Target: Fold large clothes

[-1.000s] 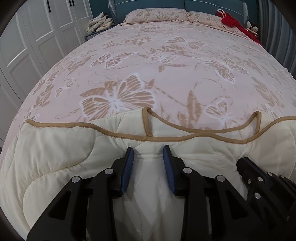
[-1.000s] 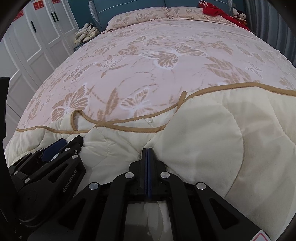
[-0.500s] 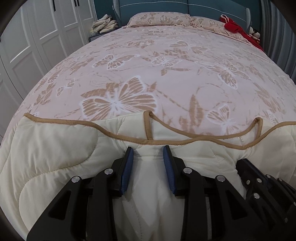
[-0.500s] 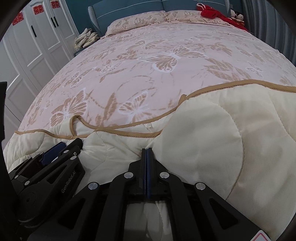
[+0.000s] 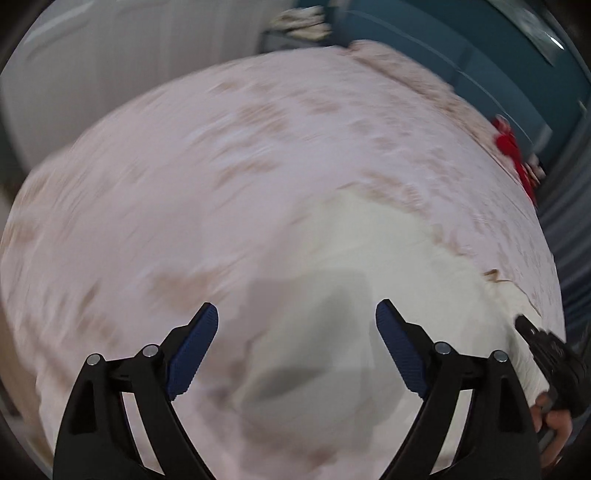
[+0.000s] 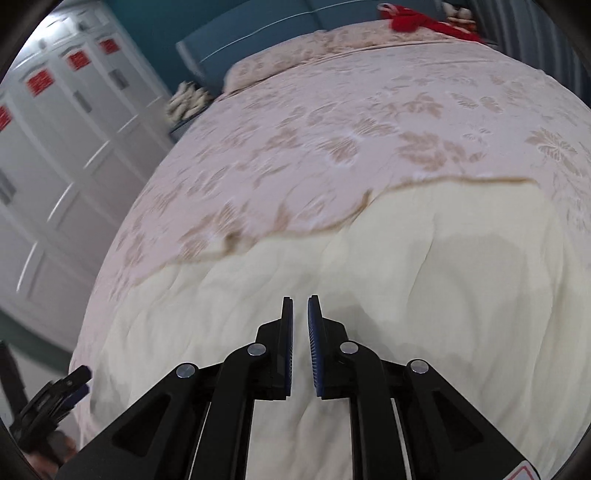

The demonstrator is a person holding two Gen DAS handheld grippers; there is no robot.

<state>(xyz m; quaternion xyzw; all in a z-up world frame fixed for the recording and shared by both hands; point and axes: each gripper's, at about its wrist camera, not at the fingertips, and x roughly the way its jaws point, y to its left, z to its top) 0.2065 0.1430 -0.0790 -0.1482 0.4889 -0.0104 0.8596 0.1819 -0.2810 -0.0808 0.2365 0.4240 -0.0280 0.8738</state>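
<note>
Left gripper (image 5: 296, 317): jaws spread wide, nothing between them, above the cream garment (image 5: 351, 266). View badly blurred. Right gripper (image 6: 300, 312): pads a narrow gap apart, pinching nothing, over the same garment (image 6: 406, 280), which lies across the near end of the bed (image 6: 332, 122), tan-trimmed edge toward the pillow (image 6: 280, 59). Red cloth (image 6: 417, 20) beside the pillow. Only the right view shows the white wardrobe (image 6: 62, 147) left of the bed, with red stickers (image 6: 38, 83); writing unreadable.

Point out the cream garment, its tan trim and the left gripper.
Garment (image 6: 424, 295), right wrist view, quilted middle.
Trim (image 6: 461, 181), right wrist view, far edge.
Left gripper (image 5: 297, 314), left wrist view, between fingertips.
</note>
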